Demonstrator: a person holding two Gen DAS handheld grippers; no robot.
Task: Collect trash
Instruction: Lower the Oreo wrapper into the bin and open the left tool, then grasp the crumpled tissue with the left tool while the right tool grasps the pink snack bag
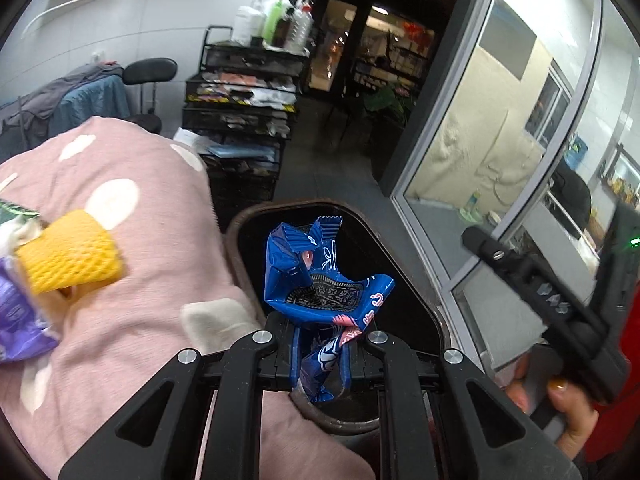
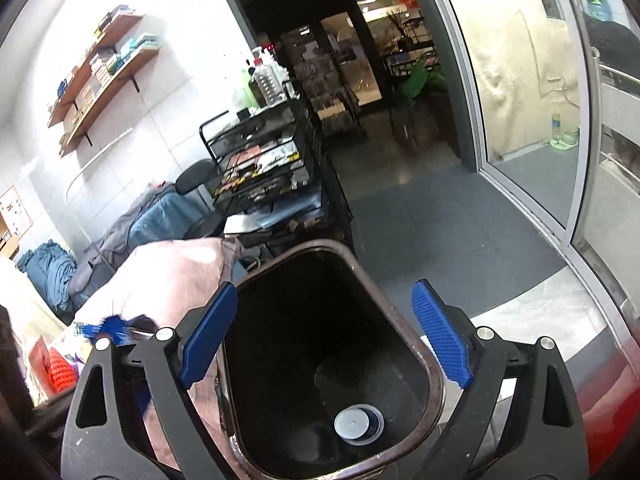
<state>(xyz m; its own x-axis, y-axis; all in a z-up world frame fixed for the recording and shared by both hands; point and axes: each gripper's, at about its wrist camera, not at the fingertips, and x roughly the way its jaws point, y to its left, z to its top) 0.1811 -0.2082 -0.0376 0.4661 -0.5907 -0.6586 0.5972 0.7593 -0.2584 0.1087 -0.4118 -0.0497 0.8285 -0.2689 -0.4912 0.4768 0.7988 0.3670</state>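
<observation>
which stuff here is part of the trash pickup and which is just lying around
Part of the job:
- blue wrapper, pinched in the left gripper over the bin
- dark bin, a round lid at its bottom
- right gripper, open and empty
- yellow foam net and purple packet on the pink blanket

Just lying about:
- wire rack
- bottles
- wall shelves

One dark bin [image 2: 434, 376], with one round grey lid [image 2: 357, 423] at its bottom. One crumpled blue wrapper [image 1: 320, 276]. One yellow foam net sleeve [image 1: 72, 256] at nine o'clock, one purple packet [image 1: 18, 320] beside it. One pink spotted blanket [image 1: 132, 280]. Two wall shelves [image 2: 104, 80] at ten o'clock. Two claws: left [image 1: 320, 360], right [image 2: 326, 336].
</observation>
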